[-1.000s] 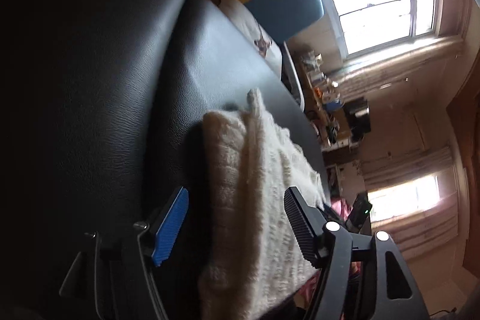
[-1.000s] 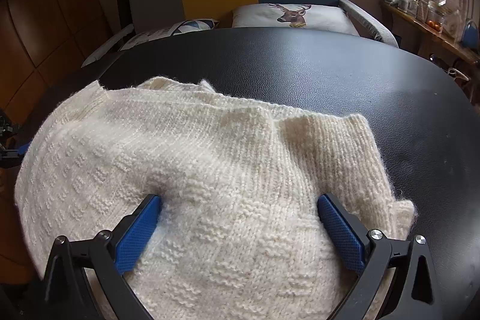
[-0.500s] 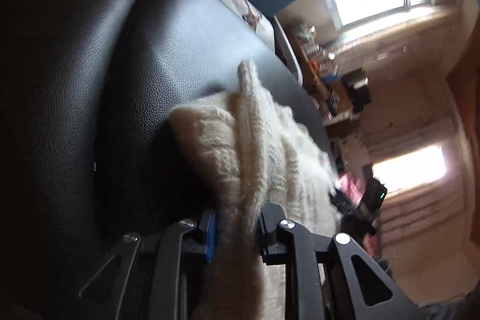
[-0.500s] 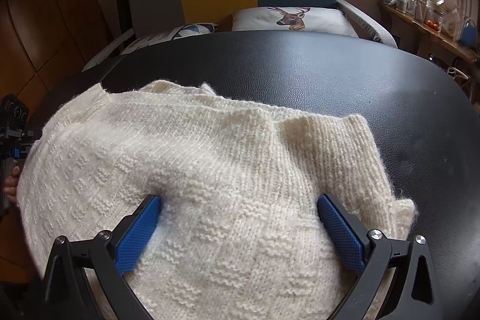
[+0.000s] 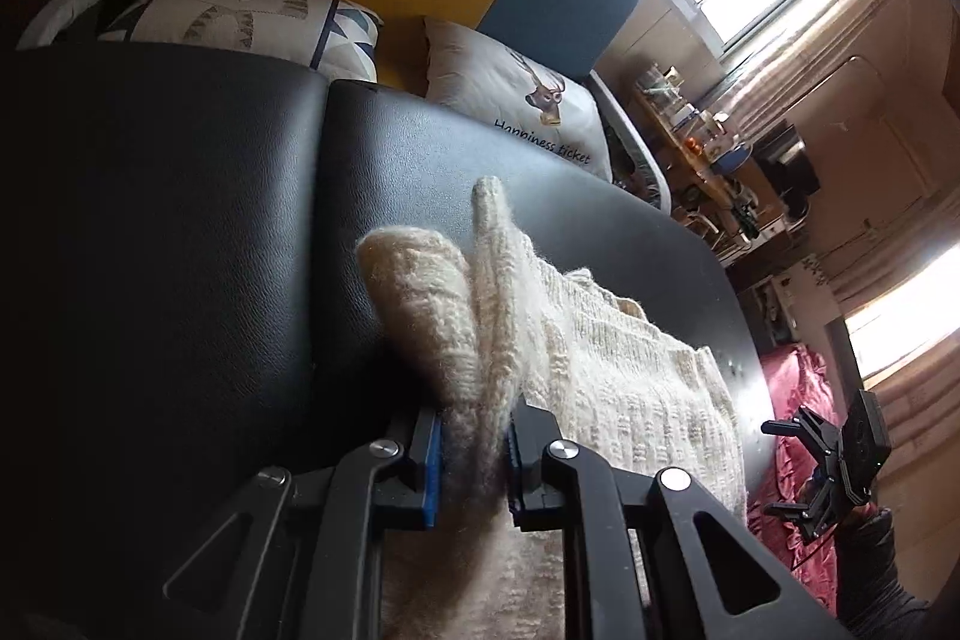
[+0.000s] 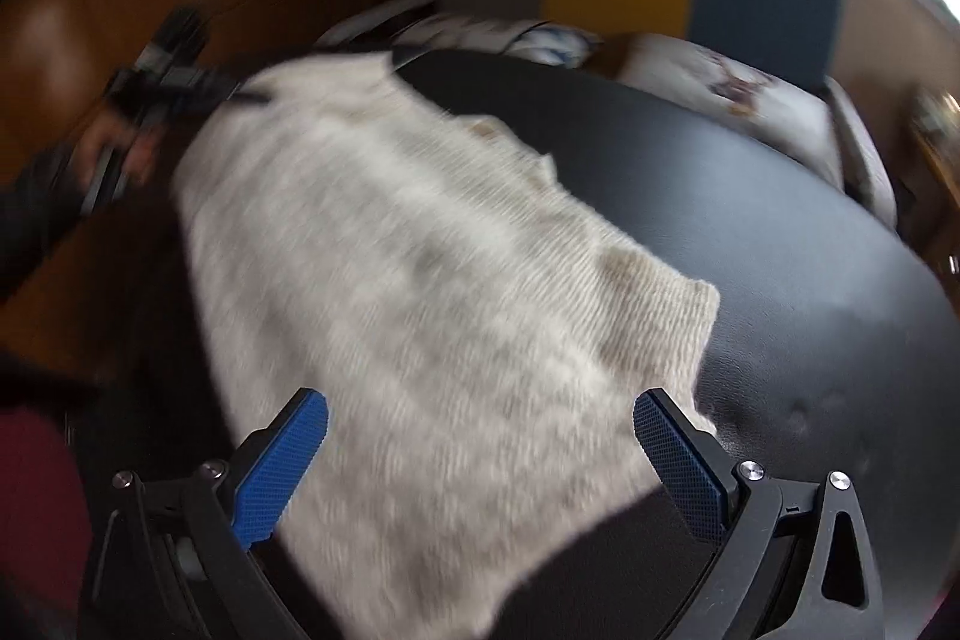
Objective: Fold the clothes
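1. Black leather-look padded table point(image 5: 198, 232): fills the left-wrist view from 12 to 9 o'clock.
2. Cream chunky-knit sweater point(image 6: 420, 292): lies on the table, one edge bunched and lifted.
3. Left gripper point(image 5: 474, 460): jaws closing, blue pads pinching that bunched edge at 6 o'clock.
4. Right gripper point(image 6: 480, 460): jaws wide apart w/ sweater between, pads not pressing; view blurred.

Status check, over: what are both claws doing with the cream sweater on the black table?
Left claw closing on bunched sweater edge. Right claw open, sweater between its pads, ungripped. Table ahead shows nothing blocking.
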`<state>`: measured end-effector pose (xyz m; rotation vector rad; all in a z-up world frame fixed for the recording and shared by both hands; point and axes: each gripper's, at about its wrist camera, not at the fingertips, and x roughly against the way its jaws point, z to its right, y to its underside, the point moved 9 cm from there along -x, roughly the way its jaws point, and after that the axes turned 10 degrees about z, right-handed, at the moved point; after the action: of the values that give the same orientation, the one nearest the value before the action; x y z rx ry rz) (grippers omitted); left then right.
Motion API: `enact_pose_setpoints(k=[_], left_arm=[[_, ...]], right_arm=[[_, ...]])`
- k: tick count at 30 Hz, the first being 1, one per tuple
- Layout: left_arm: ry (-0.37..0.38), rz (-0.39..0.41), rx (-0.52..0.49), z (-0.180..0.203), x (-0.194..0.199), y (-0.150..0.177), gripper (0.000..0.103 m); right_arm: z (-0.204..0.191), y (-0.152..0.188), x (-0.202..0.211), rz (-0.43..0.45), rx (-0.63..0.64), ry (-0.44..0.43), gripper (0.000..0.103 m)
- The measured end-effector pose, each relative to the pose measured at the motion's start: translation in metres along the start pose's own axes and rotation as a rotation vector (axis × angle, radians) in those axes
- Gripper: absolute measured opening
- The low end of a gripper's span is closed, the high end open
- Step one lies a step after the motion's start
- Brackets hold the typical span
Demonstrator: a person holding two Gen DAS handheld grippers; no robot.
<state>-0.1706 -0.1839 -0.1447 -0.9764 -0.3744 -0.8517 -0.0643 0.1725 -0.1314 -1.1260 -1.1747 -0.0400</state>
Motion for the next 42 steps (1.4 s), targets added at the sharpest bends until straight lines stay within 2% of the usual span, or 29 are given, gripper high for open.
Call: enact_pose_setpoints(k=[3,5,9,12,17,24,28,32,39,42], left_arm=[[-0.01,-0.008,-0.019,0.005,0.007,-0.006,0.015],[0.01,-0.007,-0.039,0.017,0.013,-0.009,0.015],[0.078,0.0,-0.043,0.053,0.014,-0.014,0.015],[0.141,0.009,-0.015,0.079,0.02,-0.009,0.015],[0.281,0.031,0.108,0.123,0.032,0.002,0.015],[0.378,0.086,0.212,0.191,0.028,-0.007,0.015],[0.389,0.071,0.217,0.231,0.011,-0.004,0.015],[0.358,0.029,0.216,0.263,-0.02,0.012,0.015],[0.298,-0.049,0.305,0.283,-0.086,0.05,0.015],[0.298,-0.086,0.331,0.291,-0.105,0.069,0.015]], right_arm=[[-0.011,0.0,-0.006,-0.039,0.062,-0.062,0.103],[-0.012,0.001,-0.015,-0.073,0.098,-0.092,0.103],[0.003,0.019,-0.046,-0.183,0.131,-0.11,0.103],[0.015,0.038,-0.066,-0.218,0.119,-0.11,0.103],[0.02,0.045,-0.065,-0.139,0.084,-0.086,0.103],[0.02,0.048,-0.062,-0.061,0.013,-0.038,0.103],[0.018,0.047,-0.063,-0.037,-0.018,-0.016,0.103],[0.018,0.049,-0.06,0.015,-0.044,-0.012,0.103],[0.014,0.049,-0.057,0.091,-0.071,-0.009,0.103],[0.011,0.043,-0.058,0.11,-0.072,-0.014,0.103]])
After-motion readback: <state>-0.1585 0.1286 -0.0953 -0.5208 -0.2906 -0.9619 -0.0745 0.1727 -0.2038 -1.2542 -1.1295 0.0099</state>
